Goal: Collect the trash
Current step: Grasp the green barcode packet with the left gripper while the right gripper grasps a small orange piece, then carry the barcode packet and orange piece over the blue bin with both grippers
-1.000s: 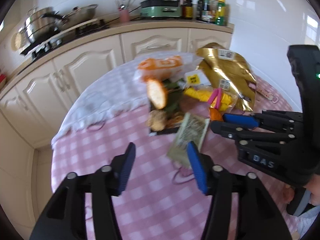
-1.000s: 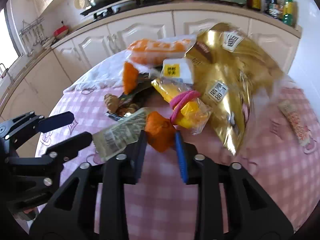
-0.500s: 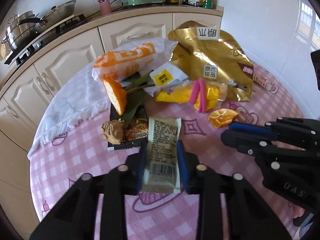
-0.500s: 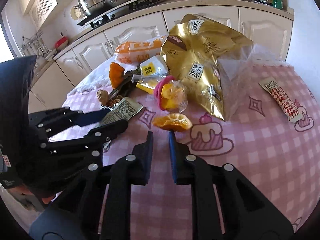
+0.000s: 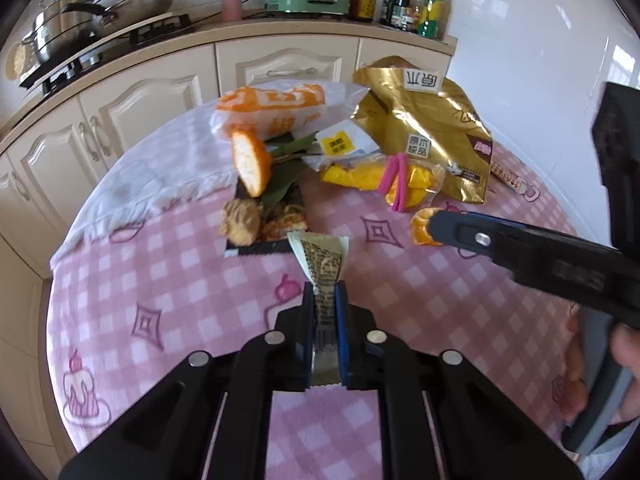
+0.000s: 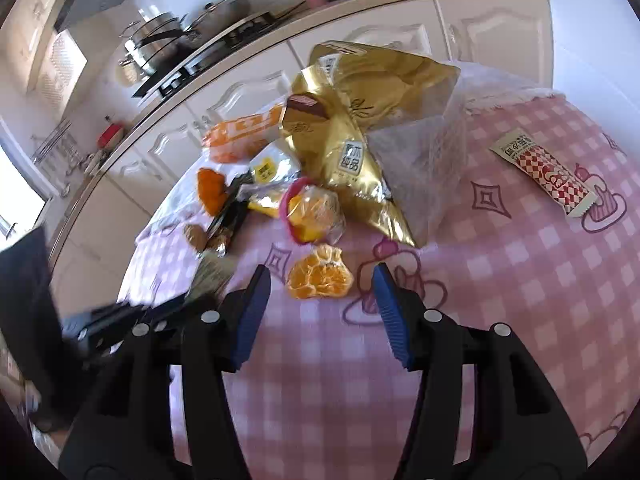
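— Orange peel (image 6: 320,276) on the pink checked tabletop (image 6: 520,300), dead ahead of the right gripper (image 6: 320,312), just past the tips. Lies between the two blue fingers (image 6: 252,312) if carried forward along their line. No contact yet.

— Fingers wide enough?

— Opening now, nothing between them; gap already broader than the peel. Roughly round, slightly wider across than deep, so no long axis worth turning for.

— And the other hand?

— Left gripper (image 5: 325,328) closing on a narrow printed sachet (image 5: 322,264), pads pinching its near end. Long axis runs straight out along the fingers toward the heap, far end fanning out above the tabletop.

— Nearer to the peel?

— Right one, clearly. From the left wrist view, peel (image 5: 424,226) sits off to the right, half hidden behind a right finger tip. Left already occupied anyway.

— So the next move?

— Probably a short push forward and down, straddling the peel, then closing. Risk: gold bag (image 6: 360,120) and the clear pouch with the pink band (image 6: 312,212) just beyond; overshoot likely catches them.
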`<action>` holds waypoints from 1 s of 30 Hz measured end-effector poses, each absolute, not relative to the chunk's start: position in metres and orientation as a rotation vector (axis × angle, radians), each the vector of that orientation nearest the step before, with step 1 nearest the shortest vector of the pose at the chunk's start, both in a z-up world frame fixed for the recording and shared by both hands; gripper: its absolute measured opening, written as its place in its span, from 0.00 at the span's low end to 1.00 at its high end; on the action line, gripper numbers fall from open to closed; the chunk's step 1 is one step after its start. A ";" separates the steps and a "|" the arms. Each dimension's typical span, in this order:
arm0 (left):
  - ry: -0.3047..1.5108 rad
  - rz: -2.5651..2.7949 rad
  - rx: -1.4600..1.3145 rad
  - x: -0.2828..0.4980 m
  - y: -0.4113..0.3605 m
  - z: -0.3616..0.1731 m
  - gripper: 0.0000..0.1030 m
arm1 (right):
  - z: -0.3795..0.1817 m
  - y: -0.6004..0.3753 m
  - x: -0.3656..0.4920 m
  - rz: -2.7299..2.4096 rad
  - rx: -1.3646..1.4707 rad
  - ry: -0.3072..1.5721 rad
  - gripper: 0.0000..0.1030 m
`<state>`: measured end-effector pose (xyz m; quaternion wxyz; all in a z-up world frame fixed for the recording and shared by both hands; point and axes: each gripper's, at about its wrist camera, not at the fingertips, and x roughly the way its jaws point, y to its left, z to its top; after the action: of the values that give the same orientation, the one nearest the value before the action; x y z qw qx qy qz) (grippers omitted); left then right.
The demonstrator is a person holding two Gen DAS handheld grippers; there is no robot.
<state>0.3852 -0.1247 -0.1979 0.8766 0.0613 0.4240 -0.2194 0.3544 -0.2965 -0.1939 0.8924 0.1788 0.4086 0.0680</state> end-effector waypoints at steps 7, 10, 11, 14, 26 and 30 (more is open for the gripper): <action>0.867 -0.433 0.069 0.372 -0.101 -0.188 0.09 | -0.194 -0.269 0.365 0.107 0.191 0.867 0.16; 0.853 -0.422 0.045 0.365 -0.090 -0.181 0.09 | -0.190 -0.265 0.358 0.106 0.173 0.847 0.09; 0.847 -0.420 0.035 0.362 -0.084 -0.179 0.09 | -0.188 -0.263 0.355 0.112 0.174 0.841 0.09; 0.827 -0.410 -0.011 0.353 -0.064 -0.171 0.09 | -0.178 -0.252 0.341 0.136 0.159 0.817 0.09; 0.773 -0.249 -0.172 0.302 0.070 -0.162 0.09 | -0.136 -0.087 0.308 0.486 0.050 0.767 0.09; 0.791 -0.137 -0.208 0.286 0.131 -0.176 0.09 | -0.145 -0.023 0.308 0.588 0.012 0.792 0.09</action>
<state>0.2862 0.1314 -0.1763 0.9152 -0.1012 0.3843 -0.0667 0.3080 -0.0231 -0.1451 0.8808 0.0058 0.3801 0.2822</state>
